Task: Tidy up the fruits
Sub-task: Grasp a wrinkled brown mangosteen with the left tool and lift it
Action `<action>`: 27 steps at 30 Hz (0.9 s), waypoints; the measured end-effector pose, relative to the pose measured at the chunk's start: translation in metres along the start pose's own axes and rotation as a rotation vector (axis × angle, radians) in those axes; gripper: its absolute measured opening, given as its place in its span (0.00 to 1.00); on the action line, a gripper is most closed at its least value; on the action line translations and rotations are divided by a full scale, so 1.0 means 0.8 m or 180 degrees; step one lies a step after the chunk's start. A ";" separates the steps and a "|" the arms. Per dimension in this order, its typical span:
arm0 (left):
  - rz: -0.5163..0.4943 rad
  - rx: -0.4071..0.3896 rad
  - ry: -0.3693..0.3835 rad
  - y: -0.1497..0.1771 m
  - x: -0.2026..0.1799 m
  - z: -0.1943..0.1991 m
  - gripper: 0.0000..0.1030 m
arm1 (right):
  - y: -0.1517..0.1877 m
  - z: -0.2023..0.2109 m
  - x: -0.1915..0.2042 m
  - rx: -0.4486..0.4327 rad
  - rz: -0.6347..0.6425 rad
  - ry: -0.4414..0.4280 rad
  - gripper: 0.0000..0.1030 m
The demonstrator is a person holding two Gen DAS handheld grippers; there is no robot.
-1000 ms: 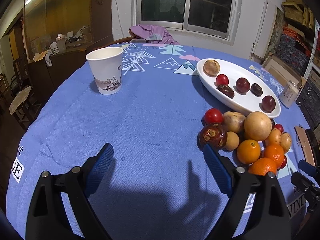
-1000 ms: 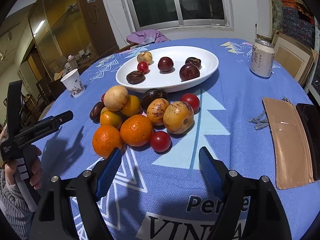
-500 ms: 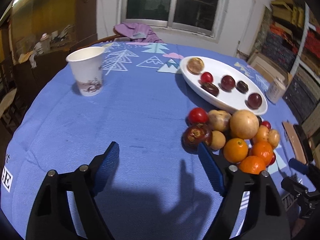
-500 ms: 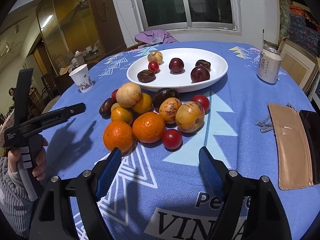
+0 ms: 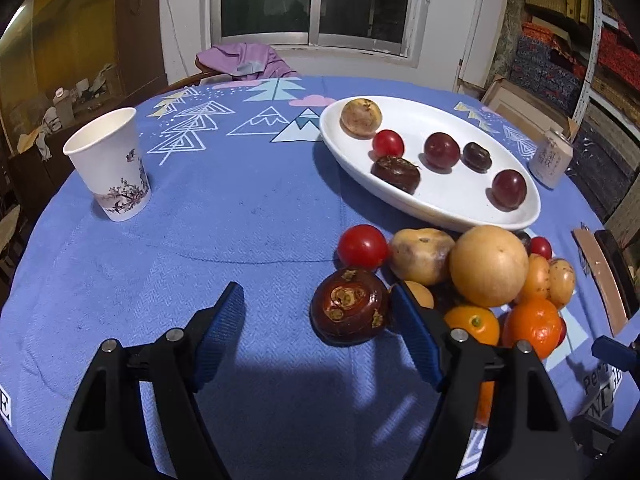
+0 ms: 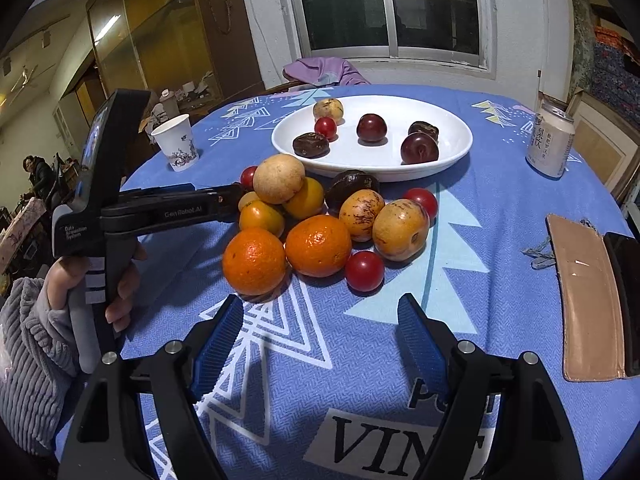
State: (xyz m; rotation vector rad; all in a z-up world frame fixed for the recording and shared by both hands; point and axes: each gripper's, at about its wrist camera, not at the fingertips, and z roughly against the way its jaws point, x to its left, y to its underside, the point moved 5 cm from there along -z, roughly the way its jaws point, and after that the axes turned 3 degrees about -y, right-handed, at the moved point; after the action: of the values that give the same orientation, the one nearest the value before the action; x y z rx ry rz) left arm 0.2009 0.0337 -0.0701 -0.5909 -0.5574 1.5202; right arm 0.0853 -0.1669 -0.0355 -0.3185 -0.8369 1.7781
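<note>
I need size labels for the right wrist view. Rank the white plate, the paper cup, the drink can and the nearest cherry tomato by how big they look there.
1. White plate
2. Drink can
3. Paper cup, close to the can in apparent size, and it stands farther away, so this order is unsure
4. Nearest cherry tomato

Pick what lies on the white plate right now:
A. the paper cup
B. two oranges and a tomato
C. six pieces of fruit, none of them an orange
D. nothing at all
C: the plate holds six pieces, a tan fruit, a small red one, a plum, a second plum and two dark brown ones; the oranges sit in the pile on the cloth.
</note>
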 end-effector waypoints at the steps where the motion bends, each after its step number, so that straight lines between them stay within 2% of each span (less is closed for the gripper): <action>1: 0.0038 0.0071 0.0051 0.001 0.002 -0.005 0.59 | 0.000 0.000 0.000 -0.0002 0.0002 -0.0007 0.78; 2: 0.0089 0.0200 0.0137 0.004 0.004 -0.015 0.53 | 0.000 0.000 0.001 -0.0005 0.0010 -0.0006 0.78; 4: 0.0134 0.0170 0.0143 0.005 0.007 -0.013 0.43 | 0.001 -0.001 0.000 0.0005 0.0017 0.0011 0.78; 6: 0.0157 0.0172 0.0150 0.007 0.007 -0.014 0.41 | 0.002 -0.003 -0.001 0.0022 -0.0004 0.0015 0.78; 11: 0.0330 0.0142 0.0123 0.010 0.018 -0.010 0.40 | 0.000 -0.007 -0.011 0.0007 -0.0083 0.0065 0.78; 15: 0.0490 0.0100 -0.0032 0.014 0.033 -0.001 0.40 | 0.001 -0.011 -0.020 0.0040 -0.0159 0.0103 0.78; 19: 0.0425 0.0016 -0.0190 0.017 0.033 0.013 0.40 | 0.002 -0.012 -0.025 0.0043 -0.0205 0.0088 0.78; 27: 0.0349 -0.0078 -0.0227 0.021 0.028 0.028 0.40 | 0.001 -0.006 -0.029 -0.0019 -0.0247 0.0091 0.78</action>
State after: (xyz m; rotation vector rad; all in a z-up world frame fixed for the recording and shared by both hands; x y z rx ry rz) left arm 0.1731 0.0557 -0.0655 -0.5961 -0.6073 1.6448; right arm 0.0962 -0.1860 -0.0434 -0.3105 -0.8238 1.6955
